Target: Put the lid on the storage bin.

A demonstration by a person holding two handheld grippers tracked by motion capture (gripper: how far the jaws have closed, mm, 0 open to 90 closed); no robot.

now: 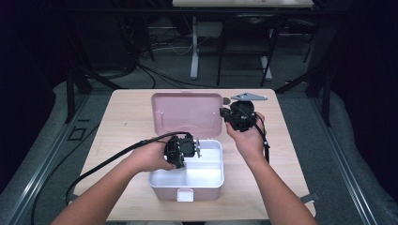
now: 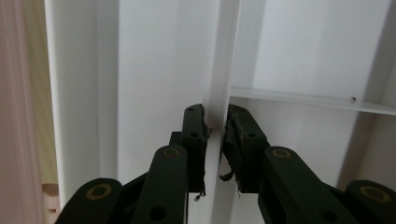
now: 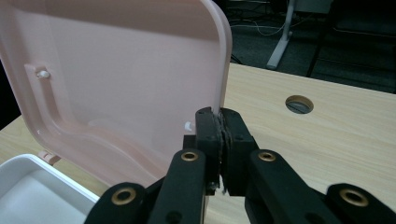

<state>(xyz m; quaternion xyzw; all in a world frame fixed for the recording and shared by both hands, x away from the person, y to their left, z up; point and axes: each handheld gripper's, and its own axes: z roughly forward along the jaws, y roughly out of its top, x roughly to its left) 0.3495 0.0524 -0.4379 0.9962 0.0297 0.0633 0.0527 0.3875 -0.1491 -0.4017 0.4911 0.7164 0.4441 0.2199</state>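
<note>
A pink box (image 1: 165,188) stands near the table's front edge with its lid (image 1: 187,115) raised upright at the back. Inside sits a white divided tray (image 1: 206,177). My left gripper (image 1: 191,151) points down into the tray. In the left gripper view its jaws (image 2: 216,122) straddle the tray's white divider wall (image 2: 224,56) with a thin gap at the pads, so it is open. My right gripper (image 1: 226,114) is at the lid's right edge. In the right gripper view the jaws (image 3: 219,116) are shut on the rim of the pink lid (image 3: 116,84).
The box rests on a light wooden table (image 1: 126,122) with a round cable hole (image 3: 299,103) just behind my right gripper. A black cable (image 1: 117,157) trails left from my left gripper. Another table's legs (image 1: 194,47) and floor cables lie beyond the far edge.
</note>
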